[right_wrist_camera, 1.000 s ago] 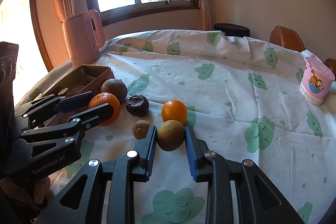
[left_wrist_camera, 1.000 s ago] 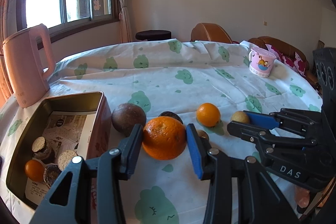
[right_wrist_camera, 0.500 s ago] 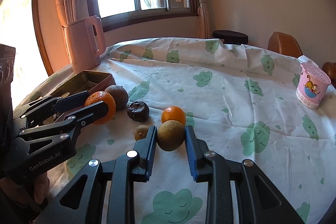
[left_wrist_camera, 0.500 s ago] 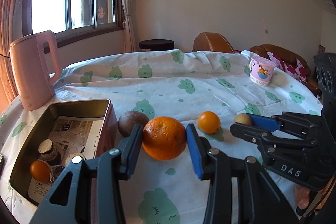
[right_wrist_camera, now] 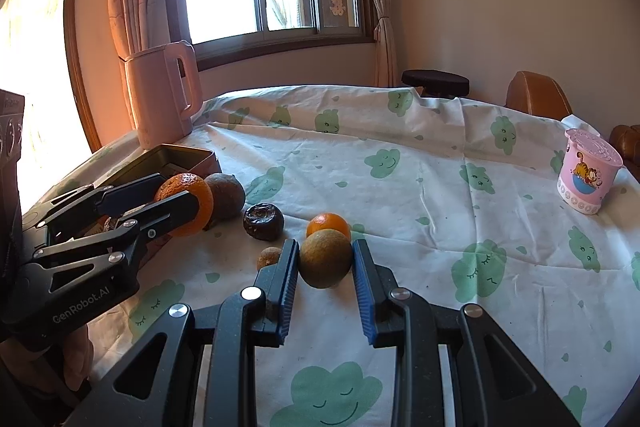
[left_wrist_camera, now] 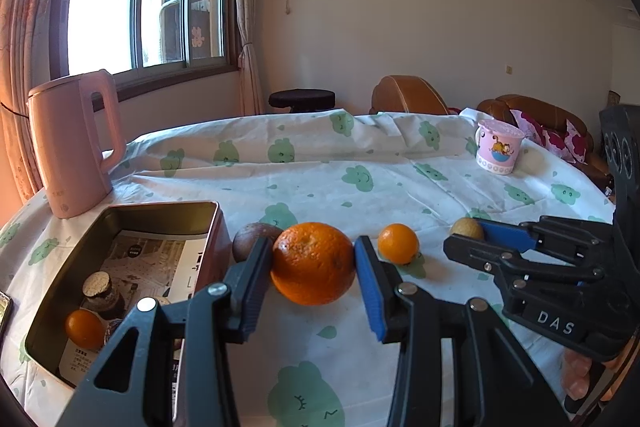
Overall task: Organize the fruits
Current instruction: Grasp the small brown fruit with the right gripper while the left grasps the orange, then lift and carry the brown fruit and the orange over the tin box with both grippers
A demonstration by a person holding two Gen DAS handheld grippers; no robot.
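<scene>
My left gripper (left_wrist_camera: pixel 313 263) is shut on a large orange (left_wrist_camera: pixel 313 269) and holds it above the cloth, just right of the metal tin (left_wrist_camera: pixel 160 213). It also shows in the right wrist view (right_wrist_camera: pixel 178 201). My right gripper (right_wrist_camera: pixel 325 265) is shut on a brown-green round fruit (right_wrist_camera: pixel 326 264), lifted off the table. It shows at the right of the left wrist view (left_wrist_camera: pixel 476 233). On the cloth lie a small orange (right_wrist_camera: pixel 329 223), a dark wrinkled fruit (right_wrist_camera: pixel 264 221), a brown round fruit (right_wrist_camera: pixel 226 195) and a small brown fruit (right_wrist_camera: pixel 269 257).
The tin holds a small orange (left_wrist_camera: pixel 84 327) and several small jars on printed paper. A pink kettle (left_wrist_camera: pixel 74 143) stands behind the tin. A pink lidded cup (left_wrist_camera: pixel 499 151) stands at the far right. Chairs and a stool stand beyond the table.
Both grippers have risen with their fruits still held; the table and the loose fruits sit lower and farther in both views.
</scene>
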